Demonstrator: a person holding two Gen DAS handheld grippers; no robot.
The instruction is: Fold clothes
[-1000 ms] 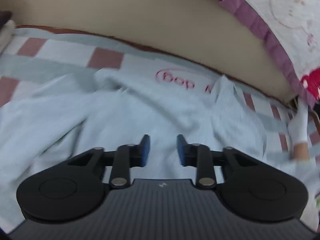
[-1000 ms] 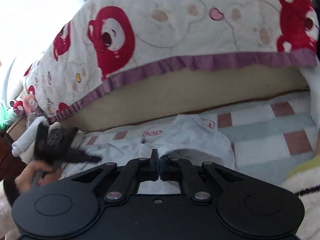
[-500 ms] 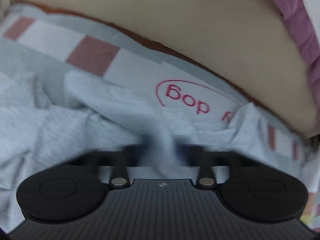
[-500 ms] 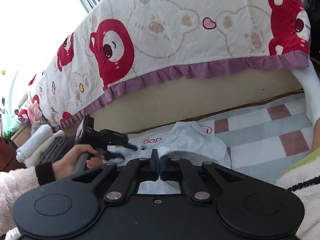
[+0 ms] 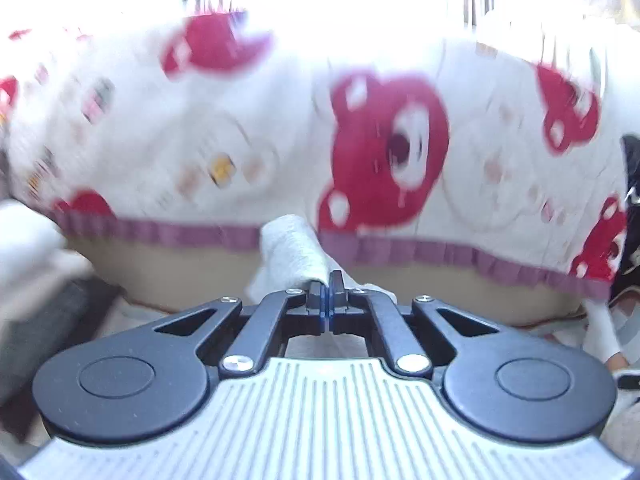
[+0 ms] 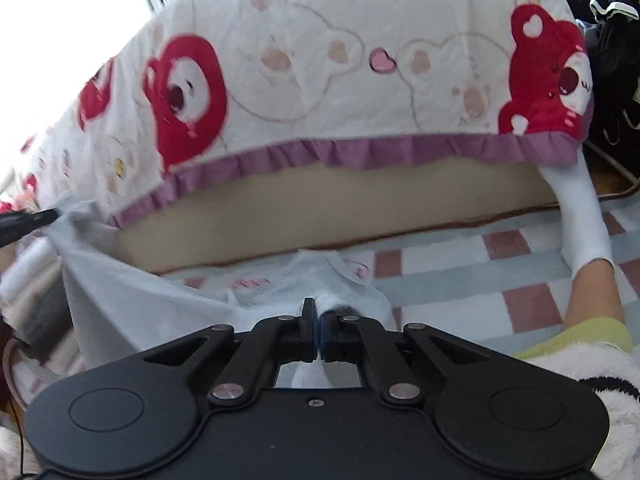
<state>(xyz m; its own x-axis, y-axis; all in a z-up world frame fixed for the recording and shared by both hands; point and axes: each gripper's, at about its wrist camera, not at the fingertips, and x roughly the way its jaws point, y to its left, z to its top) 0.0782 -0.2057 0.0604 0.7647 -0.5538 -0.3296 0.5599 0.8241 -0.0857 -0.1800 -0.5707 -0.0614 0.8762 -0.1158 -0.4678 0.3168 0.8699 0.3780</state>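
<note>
**Pale garment pinched at both ends and lifted off the mat**

Nearest in the right wrist view, the right tool (image 6: 319, 334) is seen clenched on a bunched fold of the pale blue garment (image 6: 160, 304), with cloth gathered just past its tips and more showing beneath the linkage. From there the garment is stretched away to the tool's left, where it is drawn up into a taut peak by the left tool (image 6: 48, 216), seen only as a dark tip at the frame edge. In the left wrist view, the left tool (image 5: 329, 300) is shown clamped tight, a twisted tuft of the same cloth rising just beyond its tips.

A slip is judged the main risk: so little cloth is caught on each side that a sharp pull could tear it free, and an uneven lift could skew the fold.

The garment looks soft, thin and slightly fleecy, draping in long creases. Under it a checked mat (image 6: 460, 280) of pink, white and grey squares is spread flat. Further off, a white sock (image 6: 584, 232) on a foot is resting on the mat to the right. Beyond stands a beige bed base (image 6: 320, 216), overhung by a quilted bear-print bedspread (image 6: 320, 80) with a purple ruffled hem.
</note>
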